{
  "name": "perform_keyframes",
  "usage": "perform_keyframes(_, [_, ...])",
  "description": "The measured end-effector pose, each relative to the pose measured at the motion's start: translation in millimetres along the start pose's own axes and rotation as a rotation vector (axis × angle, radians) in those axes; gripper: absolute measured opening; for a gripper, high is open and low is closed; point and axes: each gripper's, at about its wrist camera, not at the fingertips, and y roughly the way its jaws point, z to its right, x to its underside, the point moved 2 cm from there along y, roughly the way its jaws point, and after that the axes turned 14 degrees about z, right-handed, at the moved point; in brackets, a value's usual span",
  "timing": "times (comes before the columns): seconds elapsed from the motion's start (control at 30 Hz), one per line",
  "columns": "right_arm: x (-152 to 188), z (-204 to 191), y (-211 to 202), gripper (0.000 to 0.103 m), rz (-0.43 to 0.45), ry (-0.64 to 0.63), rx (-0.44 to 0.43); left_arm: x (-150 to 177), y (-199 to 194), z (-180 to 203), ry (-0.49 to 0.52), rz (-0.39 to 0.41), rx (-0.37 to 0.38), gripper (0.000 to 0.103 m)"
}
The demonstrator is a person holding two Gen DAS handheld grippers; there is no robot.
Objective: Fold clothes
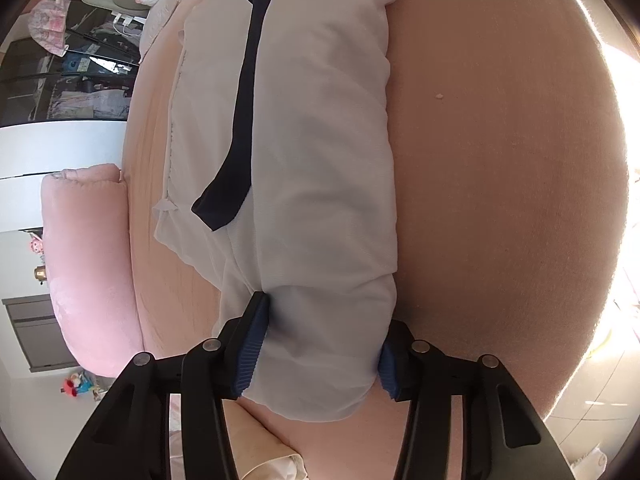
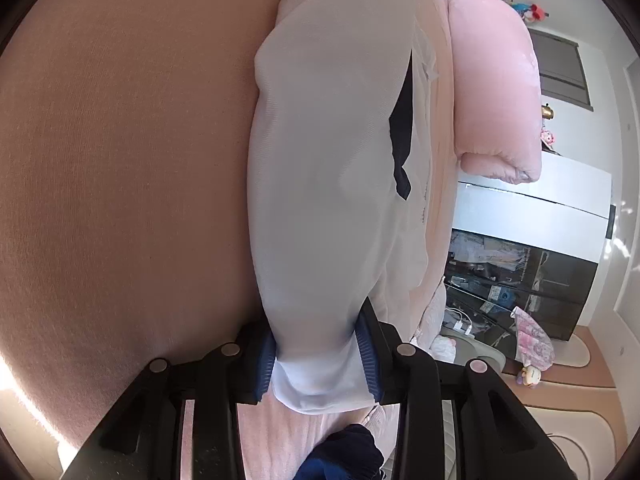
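Your left tool (image 1: 320,344) and right tool (image 2: 316,354) each pinch one end of the soft, light white garment (image 1: 320,140) on the bed (image 1: 500,160); bunched ends may slip.

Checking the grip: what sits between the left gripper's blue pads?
A bunched end of the white garment, pinched by the left gripper, shown in the left wrist view.

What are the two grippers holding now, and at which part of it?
Both hold the white garment: left gripper and right gripper each have jaws clamped on a bunched end of its folded roll.
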Motion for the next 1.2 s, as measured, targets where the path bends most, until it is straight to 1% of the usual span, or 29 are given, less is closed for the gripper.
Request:
perform_keyframes(0.1, [1.9, 2.6, -1.8, 0.035, 0.01, 0.012, -0.006, 0.7, -4.4, -1.8, -0.057, 0.001, 0.038, 0.045])
perform_keyframes(0.23, [4.7, 3.8, -6.8, 0.033, 0.02, 0.01, 0.003, -1.8, -10.3, 2.1, -0.124, -0.004, 0.027, 0.043])
perform_keyframes(0.43, [10.3, 4.5, -15.6, 0.031, 0.031, 0.015, 0.004, -2.8, -26.8, 18.6, -0.113, 0.015, -0.022, 0.039])
perform_keyframes(0.5, [11.9, 3.2, -21.5, 0.031, 0.03, 0.016, 0.01, 8.0, -48.5, 43.1, -0.139, 0.023, -0.014, 0.039])
perform_keyframes(0.53, [12.7, 2.5, -24.5, 0.031, 0.029, 0.017, 0.013, 8.5, -52.0, 45.3, -0.144, 0.025, -0.009, 0.039])
perform_keyframes(0.63, [14.9, 5.7, -34.0, 0.031, 0.035, 0.071, -0.027, 9.9, -62.5, 51.8, -0.161, 0.032, 0.008, 0.039])
perform_keyframes(0.8, [17.1, -3.9, -45.9, 0.031, 0.036, 0.064, -0.048, 12.4, -75.2, 65.2, -0.179, 0.034, 0.027, 0.037])
perform_keyframes(0.9, [18.0, -6.7, -49.4, 0.031, 0.037, 0.068, -0.055, 13.0, -75.2, 70.4, -0.165, 0.029, -0.001, 0.037])
perform_keyframes(1.0, [19.0, -9.8, -47.8, 0.031, 0.032, 0.067, -0.056, 10.2, -72.5, 72.4, -0.114, 0.016, -0.04, 0.038])
perform_keyframes(1.03, [18.6, -10.4, -46.4, 0.031, 0.027, 0.065, -0.059, 9.1, -71.1, 73.4, -0.091, 0.01, -0.059, 0.041])
perform_keyframes(1.1, [17.5, -10.5, -45.2, 0.031, 0.022, 0.057, -0.059, 8.4, -70.0, 79.2, -0.036, -0.01, -0.112, 0.056])
perform_keyframes(1.17, [17.0, -9.1, -45.2, 0.031, 0.02, 0.063, -0.055, 7.8, -69.9, 85.9, 0.032, -0.018, -0.204, 0.082])
perform_keyframes(1.2, [17.0, -8.0, -45.1, 0.032, 0.019, 0.068, -0.052, 7.5, -69.6, 88.8, 0.069, -0.019, -0.252, 0.087])
